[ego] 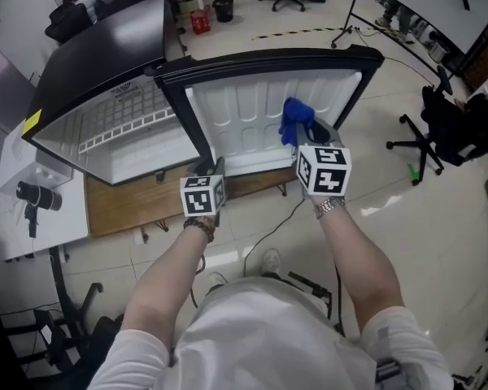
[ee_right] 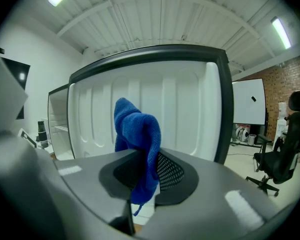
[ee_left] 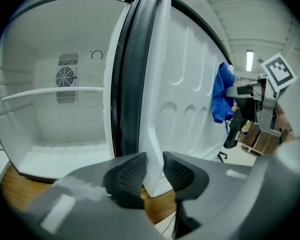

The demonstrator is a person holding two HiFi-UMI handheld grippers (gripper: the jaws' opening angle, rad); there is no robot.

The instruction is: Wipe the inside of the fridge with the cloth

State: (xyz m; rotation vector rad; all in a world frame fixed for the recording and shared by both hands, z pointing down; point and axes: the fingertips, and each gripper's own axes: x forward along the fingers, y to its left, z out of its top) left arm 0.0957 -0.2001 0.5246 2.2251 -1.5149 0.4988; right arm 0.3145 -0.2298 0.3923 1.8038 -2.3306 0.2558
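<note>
A small black fridge (ego: 98,63) stands on a low wooden board, its door (ego: 260,112) swung wide open. The door's white inner liner (ee_right: 155,109) faces me. My left gripper (ee_left: 152,171) is shut on the door's lower edge (ee_left: 155,149), its pads pressing both sides of the white rim. In the head view the left gripper (ego: 207,169) sits at the door's bottom near the hinge side. My right gripper (ee_right: 147,171) is shut on a blue cloth (ee_right: 140,134), whose bunched top stands above the jaws. The blue cloth (ego: 294,120) is in front of the liner; whether it touches is unclear.
The fridge's white inside (ee_left: 55,114) has one shelf and a fan grille. A black office chair (ego: 439,128) stands to the right, a white table with a camera (ego: 37,197) to the left. A cable (ego: 268,234) runs over the tiled floor near my feet.
</note>
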